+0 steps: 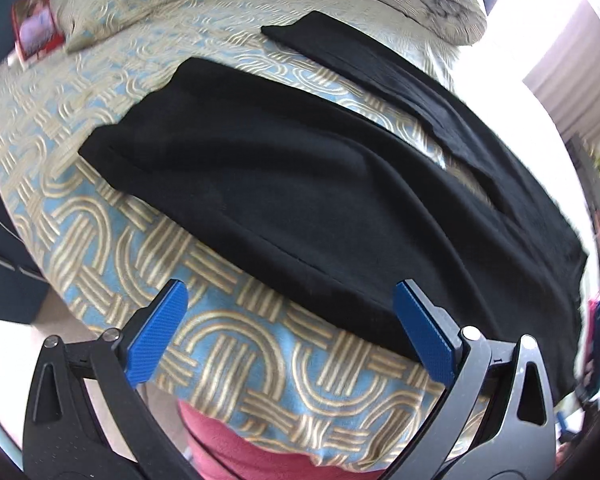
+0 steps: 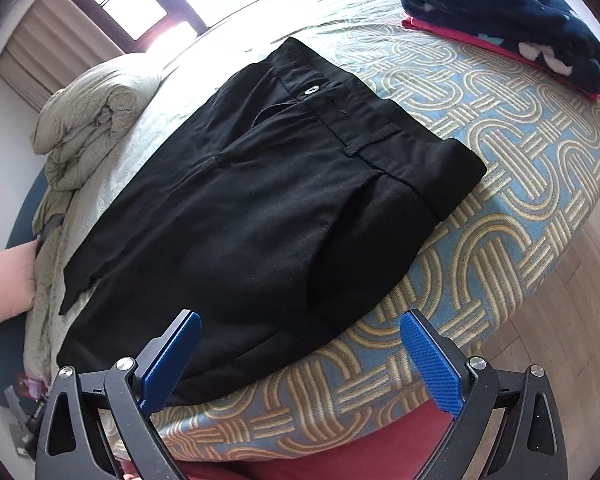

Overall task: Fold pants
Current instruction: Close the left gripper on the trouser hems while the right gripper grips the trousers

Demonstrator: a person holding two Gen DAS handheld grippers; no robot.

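Observation:
Black pants (image 1: 300,184) lie spread flat on a bed with a blue and gold patterned cover (image 1: 227,320). The left wrist view shows the two legs running away to the upper left, the far leg (image 1: 380,68) split off from the near one. The right wrist view shows the waistband end (image 2: 380,128) with a white button (image 2: 312,89) and belt loops. My left gripper (image 1: 291,332) is open and empty, above the near edge of the bed by the pants' side seam. My right gripper (image 2: 300,356) is open and empty, above the near edge of the pants.
A folded navy fleece with white spots on a red garment (image 2: 512,20) lies at the bed's far right corner. A rumpled beige duvet (image 2: 87,108) is bunched at the head. A pink pillow (image 2: 7,284) and a red box (image 1: 35,24) sit at the edges. Wood floor (image 2: 572,320) lies to the right.

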